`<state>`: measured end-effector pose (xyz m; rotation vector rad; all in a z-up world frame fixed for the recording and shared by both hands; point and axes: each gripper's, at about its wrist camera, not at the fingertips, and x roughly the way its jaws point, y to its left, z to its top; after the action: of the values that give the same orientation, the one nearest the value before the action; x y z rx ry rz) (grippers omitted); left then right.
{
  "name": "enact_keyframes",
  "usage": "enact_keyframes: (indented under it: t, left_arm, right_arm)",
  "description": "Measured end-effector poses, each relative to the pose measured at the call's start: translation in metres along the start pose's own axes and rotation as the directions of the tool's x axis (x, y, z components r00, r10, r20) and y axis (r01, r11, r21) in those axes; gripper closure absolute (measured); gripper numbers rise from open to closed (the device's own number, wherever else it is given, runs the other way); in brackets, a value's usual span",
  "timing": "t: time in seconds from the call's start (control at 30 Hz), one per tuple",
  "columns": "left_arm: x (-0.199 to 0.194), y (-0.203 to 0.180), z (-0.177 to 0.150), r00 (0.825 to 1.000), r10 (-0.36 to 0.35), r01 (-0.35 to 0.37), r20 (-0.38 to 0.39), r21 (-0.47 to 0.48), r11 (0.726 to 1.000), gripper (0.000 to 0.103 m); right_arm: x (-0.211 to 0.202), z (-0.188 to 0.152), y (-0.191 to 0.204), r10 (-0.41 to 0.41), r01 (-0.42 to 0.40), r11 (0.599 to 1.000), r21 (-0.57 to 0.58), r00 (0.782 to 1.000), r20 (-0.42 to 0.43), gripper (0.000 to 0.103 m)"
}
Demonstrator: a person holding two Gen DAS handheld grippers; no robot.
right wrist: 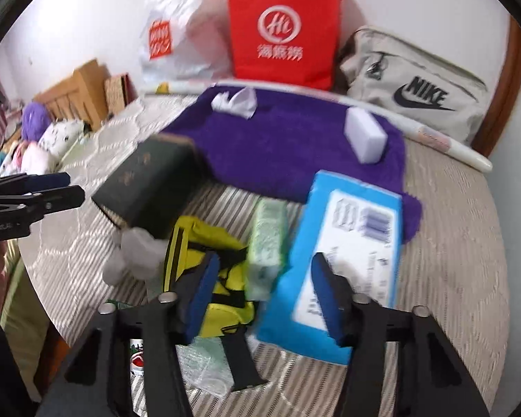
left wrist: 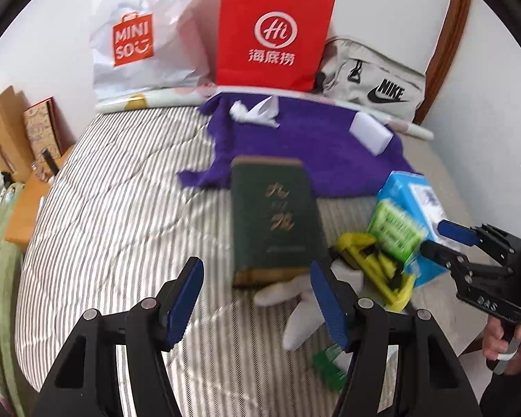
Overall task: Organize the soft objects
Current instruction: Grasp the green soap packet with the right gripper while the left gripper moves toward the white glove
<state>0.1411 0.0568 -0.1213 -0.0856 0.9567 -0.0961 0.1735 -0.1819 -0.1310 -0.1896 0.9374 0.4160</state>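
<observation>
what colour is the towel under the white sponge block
Purple towel, clearest in the right wrist view.

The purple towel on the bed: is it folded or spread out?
Spread out. The purple towel lies flat on the bed, with a white sponge block and a crumpled tissue on top.

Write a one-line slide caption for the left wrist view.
Left gripper open above striped bed, facing green book, purple towel and bags.
</observation>
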Motion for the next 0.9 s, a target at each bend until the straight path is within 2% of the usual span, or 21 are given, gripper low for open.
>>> enact_keyframes:
  t: [0.03,0.23,0.37,0.47,0.6,0.63,0.67,0.77,0.9]
  left_arm:
    - [0.001,0.002,-0.003,1.0,-0.004,0.004,-0.005,-0.006,1.0,0.041]
    - [0.004,0.013,-0.013,0.998,-0.061,0.06,-0.011,-0.054,0.997,0.041]
    - [0.001,0.011,-0.013,0.996,-0.089,0.089,0.007,-0.05,0.995,0.041]
    - [0.0,0.014,-0.015,0.994,-0.11,0.11,0.01,-0.061,0.992,0.041]
    - [0.002,0.015,-0.019,0.993,-0.115,0.115,0.005,-0.047,0.992,0.041]
    - [0.002,0.014,-0.02,0.994,-0.109,0.109,0.003,-0.042,0.993,0.041]
    - [0.004,0.014,-0.021,0.995,-0.098,0.098,0.0,-0.037,0.995,0.041]
    - [0.011,0.014,-0.026,0.995,-0.095,0.095,-0.024,-0.024,0.995,0.041]
    - [0.021,0.007,-0.032,0.987,-0.149,0.148,-0.054,-0.009,0.989,0.041]
  right_arm:
    - [0.005,0.0,0.002,0.002,-0.002,1.0,-0.006,1.0,-0.01,0.063]
    - [0.017,0.004,0.012,-0.074,0.073,0.996,-0.052,0.997,-0.016,0.063]
    - [0.019,0.008,0.024,-0.059,0.056,0.994,-0.093,0.997,-0.041,0.066]
    - [0.031,0.011,0.03,-0.111,0.102,0.989,-0.111,0.991,-0.079,0.066]
    - [0.047,0.014,0.03,-0.103,0.092,0.99,-0.104,0.989,-0.106,0.066]
    - [0.051,0.015,0.031,-0.101,0.089,0.99,-0.106,0.988,-0.113,0.07]
    - [0.055,0.015,0.033,-0.11,0.097,0.989,-0.113,0.988,-0.109,0.085]
    - [0.048,0.015,0.038,-0.116,0.105,0.985,-0.139,0.991,-0.071,0.084]
    - [0.021,0.014,0.047,-0.062,0.064,0.988,-0.14,0.998,0.019,0.084]
